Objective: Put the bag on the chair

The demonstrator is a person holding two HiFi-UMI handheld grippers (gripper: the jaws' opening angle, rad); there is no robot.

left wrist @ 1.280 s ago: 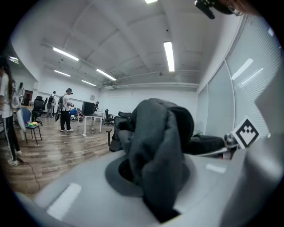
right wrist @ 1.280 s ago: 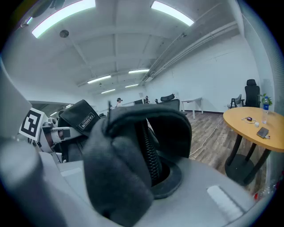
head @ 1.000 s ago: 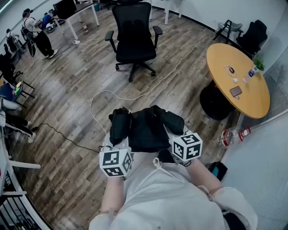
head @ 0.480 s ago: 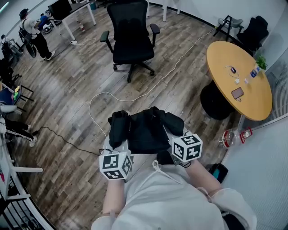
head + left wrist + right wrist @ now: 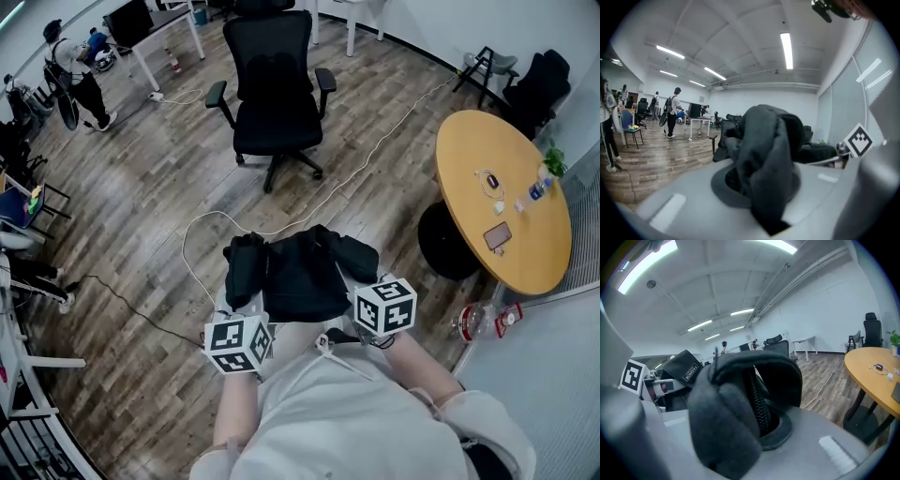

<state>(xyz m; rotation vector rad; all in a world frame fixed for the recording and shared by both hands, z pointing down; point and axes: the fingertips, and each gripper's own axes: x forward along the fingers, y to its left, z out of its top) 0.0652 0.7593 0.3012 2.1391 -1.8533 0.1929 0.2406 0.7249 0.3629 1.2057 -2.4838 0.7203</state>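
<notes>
Bag (image 5: 300, 272) is soft black fabric, lumpy and bunched up, with a chunky coil zipper (image 5: 757, 394) and a small stitched label (image 5: 686, 371) on one side, and I can't tell if anything's inside it. It's held up in front of the person's chest over the floor (image 5: 141, 187), which is grey-brown wood planks, and it's well apart from the chair (image 5: 275, 89). Two grippers are on it: the left gripper (image 5: 764, 201) has its jaws pinched tight on a thick fold of fabric, and the right gripper (image 5: 754, 427) is clamped on another fold right by the zipper. Just one chair, a black office type with a mesh-looking back, two armrests and a star base. One round table (image 5: 502, 253) sits off to the right, with a smooth yellowish wood top and a few small things lying on it, too tiny to name. Two cables snake over the planks, a white one (image 5: 309, 202) and a thin black one (image 5: 131, 291)
</notes>
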